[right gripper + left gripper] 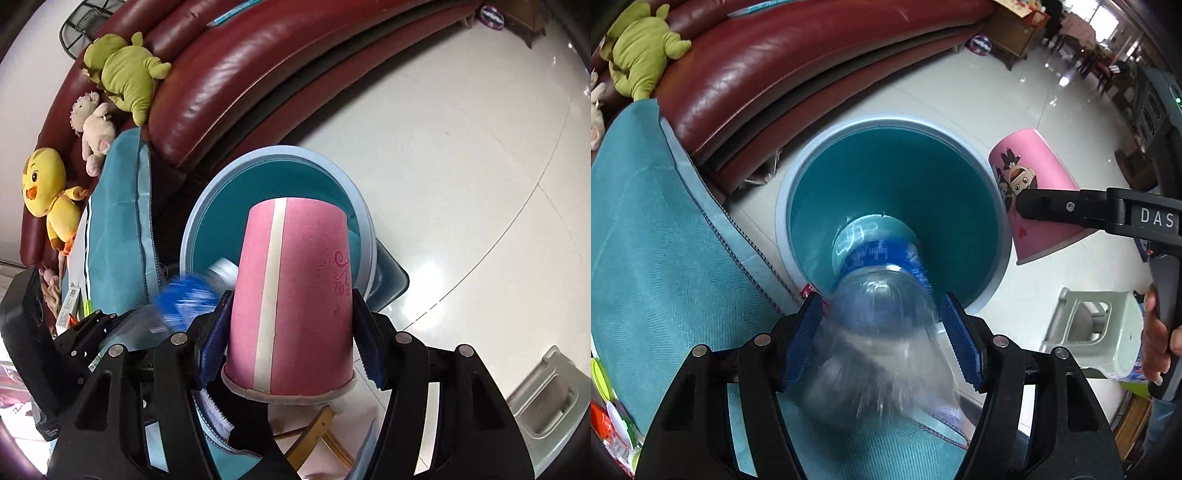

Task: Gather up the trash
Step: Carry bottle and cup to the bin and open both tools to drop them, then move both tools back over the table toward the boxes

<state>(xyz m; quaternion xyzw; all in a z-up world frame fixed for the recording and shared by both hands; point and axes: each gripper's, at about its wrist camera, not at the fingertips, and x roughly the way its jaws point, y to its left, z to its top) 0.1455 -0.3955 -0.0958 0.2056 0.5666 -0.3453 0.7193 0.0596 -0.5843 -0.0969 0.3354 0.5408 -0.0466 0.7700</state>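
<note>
A clear plastic bottle (882, 317), blurred, tips neck-first into the teal trash bin (991, 206) between the left gripper's (882, 336) spread jaws, apparently untouched. The right gripper (291, 336) pinches an upturned pink paper cup (295, 295) beside the rim.

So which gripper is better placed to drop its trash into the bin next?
Left. The left gripper has its clear plastic bottle pointing into the round blue bin. The right gripper holds the pink paper cup off to the bin's side.
</note>
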